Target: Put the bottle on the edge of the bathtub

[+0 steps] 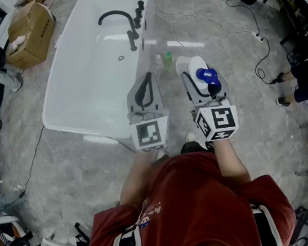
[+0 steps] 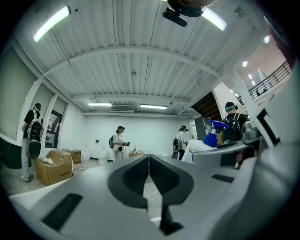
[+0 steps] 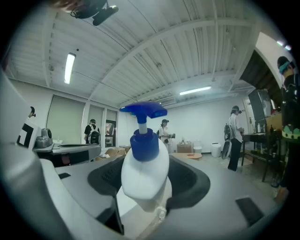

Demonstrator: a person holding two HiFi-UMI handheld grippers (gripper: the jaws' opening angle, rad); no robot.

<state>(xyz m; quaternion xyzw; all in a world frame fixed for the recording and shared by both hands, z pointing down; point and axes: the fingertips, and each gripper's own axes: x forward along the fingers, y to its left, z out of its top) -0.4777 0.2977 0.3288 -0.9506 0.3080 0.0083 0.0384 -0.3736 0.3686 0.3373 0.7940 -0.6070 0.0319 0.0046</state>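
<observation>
Holding white plastic pump bottle with blue nozzle [image 3: 144, 171] upright in right gripper [image 1: 194, 80], pads clamped on its body | left gripper [image 1: 146, 89] jaws together, empty | white bathtub [image 1: 148, 18] rim lies left-ahead of bottle, apart | likely next: carry left.
</observation>
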